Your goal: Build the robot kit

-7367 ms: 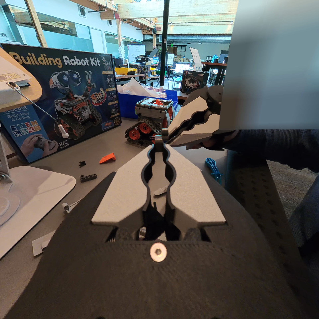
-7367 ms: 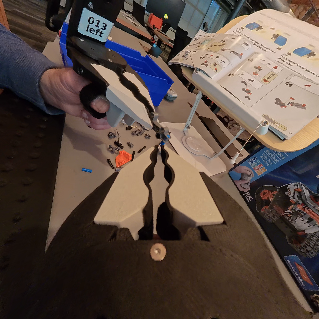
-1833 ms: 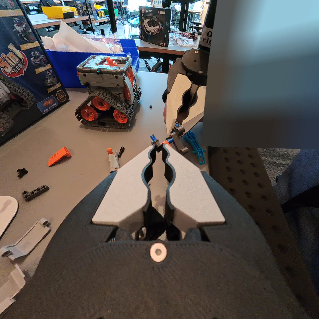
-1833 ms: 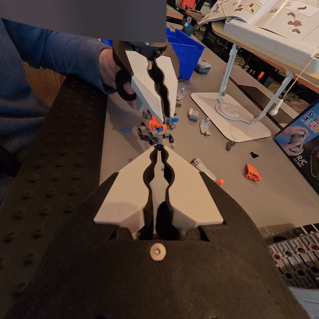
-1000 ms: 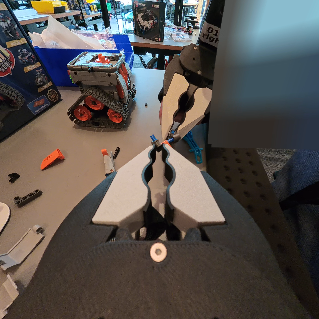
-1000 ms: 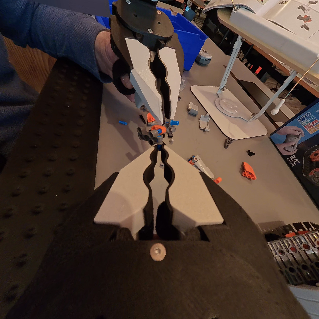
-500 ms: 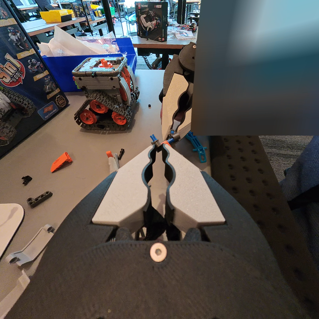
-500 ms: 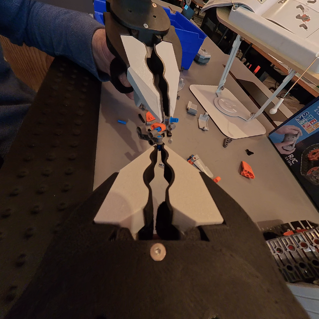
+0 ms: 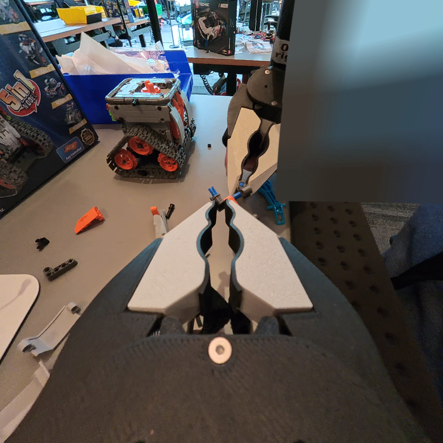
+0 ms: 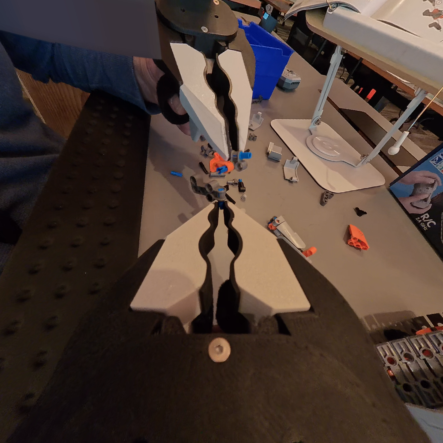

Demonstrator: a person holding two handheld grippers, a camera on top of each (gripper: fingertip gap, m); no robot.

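Fingers of left gripper (image 9: 219,205) clench a small grey connector with blue pin (image 9: 214,194); right gripper (image 10: 221,205) pinches a grey pinned joint (image 10: 213,189).

Left gripper (image 9: 219,203) pinched closed, tips facing right gripper (image 10: 221,205), likewise closed; tips near, apart. Hand (image 10: 153,81) grips left handle, blue sleeve.

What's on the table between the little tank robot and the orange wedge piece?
Nothing: in the left wrist view the grey table is bare between the tracked robot and the orange wedge. The grey-and-orange piece and black pin lie off to the side.
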